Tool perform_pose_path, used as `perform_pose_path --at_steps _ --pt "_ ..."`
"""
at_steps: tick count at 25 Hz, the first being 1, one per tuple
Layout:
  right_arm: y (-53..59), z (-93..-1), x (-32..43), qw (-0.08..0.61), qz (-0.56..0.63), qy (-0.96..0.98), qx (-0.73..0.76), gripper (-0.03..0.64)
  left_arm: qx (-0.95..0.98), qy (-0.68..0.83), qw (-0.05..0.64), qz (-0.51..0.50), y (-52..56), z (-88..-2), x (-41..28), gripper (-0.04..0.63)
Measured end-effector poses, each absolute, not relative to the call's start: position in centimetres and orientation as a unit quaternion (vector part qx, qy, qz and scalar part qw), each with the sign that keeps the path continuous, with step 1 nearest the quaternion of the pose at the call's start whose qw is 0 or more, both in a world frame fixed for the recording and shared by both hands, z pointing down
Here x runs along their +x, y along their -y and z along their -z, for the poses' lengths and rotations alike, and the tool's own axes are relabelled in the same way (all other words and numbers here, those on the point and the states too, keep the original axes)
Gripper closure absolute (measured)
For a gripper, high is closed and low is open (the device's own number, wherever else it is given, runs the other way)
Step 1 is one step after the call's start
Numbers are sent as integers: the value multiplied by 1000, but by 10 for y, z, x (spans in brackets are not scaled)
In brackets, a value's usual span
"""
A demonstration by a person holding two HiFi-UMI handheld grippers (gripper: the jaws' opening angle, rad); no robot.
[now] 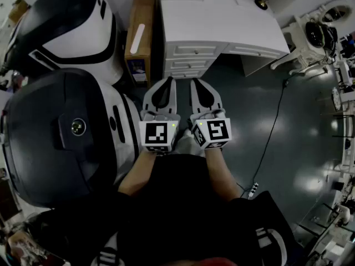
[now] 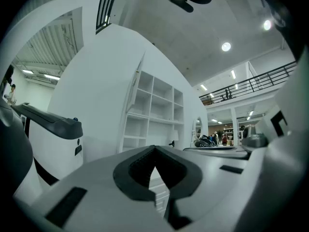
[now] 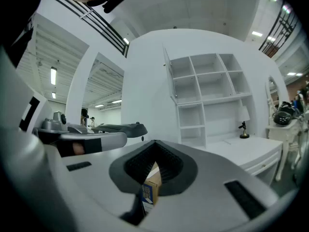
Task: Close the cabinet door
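white cabinet, stacked panelled drawers, open shelves above

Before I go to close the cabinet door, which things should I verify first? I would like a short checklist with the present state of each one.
1. Left tongs empty and shut: ok.
2. Right tongs empty and shut: ok.
3. Both tongs apart from the white cabinet: ok.
4. Door found: the thin panel at the left edge of the shelves looks like it, seen edge-on: cannot tell.
5. Cardboard box beside the cabinet clear of the door's swing: cannot tell.
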State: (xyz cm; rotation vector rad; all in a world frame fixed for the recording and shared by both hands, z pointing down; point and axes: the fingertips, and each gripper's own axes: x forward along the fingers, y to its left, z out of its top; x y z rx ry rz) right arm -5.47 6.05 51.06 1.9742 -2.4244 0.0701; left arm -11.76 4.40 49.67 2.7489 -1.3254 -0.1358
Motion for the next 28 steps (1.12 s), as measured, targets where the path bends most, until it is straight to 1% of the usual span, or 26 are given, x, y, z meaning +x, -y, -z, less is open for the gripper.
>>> perform_pose_path --at_steps 3,6,13,17,20,28 --pt "-60 -506 -57 -5 -26 775 632 600 898 434 48 50 -44 -497 -122 584" --pt "-55 -499 -59 -11 -26 778 628 600 899 432 38 56 -40 -483 -124 584" --pt "-44 -475 -66 -25 0 788 615 600 898 432 -12 81 -22 -455 -134 584" --pt "-37 -454 -70 -31 22 792 609 600 898 427 -28 99 -13 -432 -136 584" --pt "-33 -443 -75 -36 33 794 606 600 900 424 -43 93 -10 -423 -137 584" --pt "-12 -412 -74 -54 60 798 598 600 898 425 -47 104 11 -403 -139 583"
